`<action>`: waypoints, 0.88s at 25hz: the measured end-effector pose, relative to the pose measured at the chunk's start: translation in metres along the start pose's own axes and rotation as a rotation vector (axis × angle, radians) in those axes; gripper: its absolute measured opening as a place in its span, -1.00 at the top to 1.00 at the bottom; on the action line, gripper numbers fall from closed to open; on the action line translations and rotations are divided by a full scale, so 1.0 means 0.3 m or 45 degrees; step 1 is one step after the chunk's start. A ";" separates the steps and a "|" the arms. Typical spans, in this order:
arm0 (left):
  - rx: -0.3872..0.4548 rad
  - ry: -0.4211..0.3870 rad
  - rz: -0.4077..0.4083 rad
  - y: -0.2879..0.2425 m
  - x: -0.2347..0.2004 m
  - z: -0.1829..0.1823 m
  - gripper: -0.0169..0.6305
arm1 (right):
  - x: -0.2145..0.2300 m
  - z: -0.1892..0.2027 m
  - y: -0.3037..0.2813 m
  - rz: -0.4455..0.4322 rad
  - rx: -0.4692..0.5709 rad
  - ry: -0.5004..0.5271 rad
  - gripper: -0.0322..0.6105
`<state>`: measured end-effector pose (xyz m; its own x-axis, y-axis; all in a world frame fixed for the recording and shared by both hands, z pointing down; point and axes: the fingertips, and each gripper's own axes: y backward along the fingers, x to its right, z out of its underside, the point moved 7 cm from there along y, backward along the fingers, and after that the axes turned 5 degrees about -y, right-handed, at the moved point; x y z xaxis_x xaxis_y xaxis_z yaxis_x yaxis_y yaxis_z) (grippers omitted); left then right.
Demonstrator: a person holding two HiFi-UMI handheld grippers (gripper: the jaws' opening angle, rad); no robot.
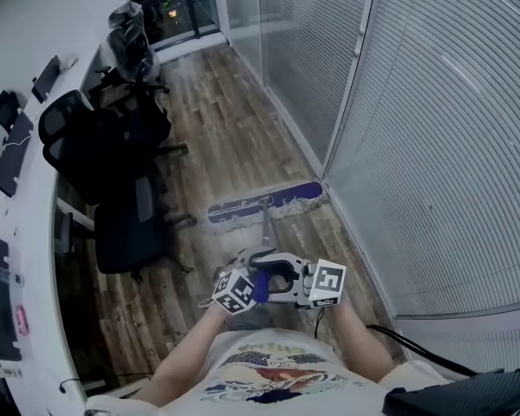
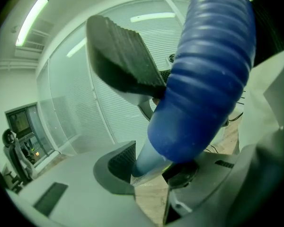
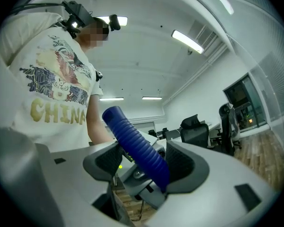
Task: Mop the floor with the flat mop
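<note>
Room: office aisle with a wood-plank floor (image 1: pixel 217 128). A glass wall with blinds (image 1: pixel 433 146) runs along the right, office chairs (image 1: pixel 113 154) and a long white table (image 1: pixel 30 206) along the left.
Mop: the flat mop head (image 1: pixel 267 203) lies flat on the planks, its right end close to the foot of the glass wall. The handle (image 1: pixel 267 230) runs back to both grippers.
Left gripper (image 2: pixel 142 126): fingers pinching the lower end of the blue ribbed grip (image 2: pixel 208 70).
Right gripper (image 3: pixel 142 162): fingers clamped on that same grip.
Risk, wall side: swing right and the head could knock or jam against the wall's frame.
Risk, chair side: swing left and it may snag a chair base.
Risk, grip: if the handle twists in the fingers, the head tips onto an edge and leaves streaks.
</note>
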<state>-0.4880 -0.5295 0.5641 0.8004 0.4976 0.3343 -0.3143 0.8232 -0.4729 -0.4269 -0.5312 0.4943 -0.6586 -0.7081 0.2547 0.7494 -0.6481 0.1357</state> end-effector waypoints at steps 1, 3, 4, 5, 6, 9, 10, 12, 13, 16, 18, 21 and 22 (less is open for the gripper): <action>-0.006 -0.011 0.010 -0.004 -0.025 0.006 0.64 | 0.023 -0.006 -0.008 0.007 0.002 -0.004 0.06; -0.015 -0.030 0.028 -0.011 -0.049 0.010 0.64 | 0.045 -0.012 -0.013 0.021 0.001 -0.013 0.06; -0.015 -0.033 0.031 -0.013 -0.051 0.008 0.64 | 0.046 -0.013 -0.011 0.028 0.000 -0.018 0.06; -0.012 -0.028 0.030 -0.016 -0.048 0.006 0.64 | 0.043 -0.013 -0.007 0.034 -0.003 -0.021 0.06; -0.007 -0.021 0.023 -0.018 -0.043 0.005 0.64 | 0.037 -0.011 -0.002 0.043 -0.008 -0.022 0.06; -0.009 -0.038 0.021 -0.022 0.001 0.005 0.64 | -0.002 0.016 0.015 0.069 -0.034 -0.016 0.07; -0.018 -0.060 0.030 -0.021 0.032 0.003 0.64 | -0.029 0.030 0.024 0.073 -0.045 -0.014 0.07; -0.035 -0.099 0.039 -0.018 0.121 -0.007 0.64 | -0.106 0.067 0.054 0.078 -0.071 -0.010 0.06; -0.040 -0.111 0.035 -0.017 0.173 -0.013 0.64 | -0.151 0.088 0.073 0.077 -0.086 -0.007 0.06; -0.052 -0.128 0.008 -0.004 0.329 -0.030 0.64 | -0.289 0.142 0.123 0.063 -0.123 -0.006 0.06; -0.052 -0.125 -0.010 0.018 0.413 -0.055 0.64 | -0.375 0.159 0.143 0.054 -0.141 -0.009 0.06; -0.023 -0.057 -0.037 0.060 0.527 -0.110 0.64 | -0.495 0.172 0.166 0.036 -0.145 -0.027 0.06; -0.012 -0.029 -0.046 0.079 0.558 -0.128 0.64 | -0.532 0.170 0.169 0.029 -0.138 -0.032 0.06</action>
<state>-0.3418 -0.4372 0.5776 0.7995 0.4735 0.3695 -0.2801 0.8382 -0.4680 -0.2802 -0.4367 0.5093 -0.6388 -0.7165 0.2805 0.7512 -0.6596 0.0260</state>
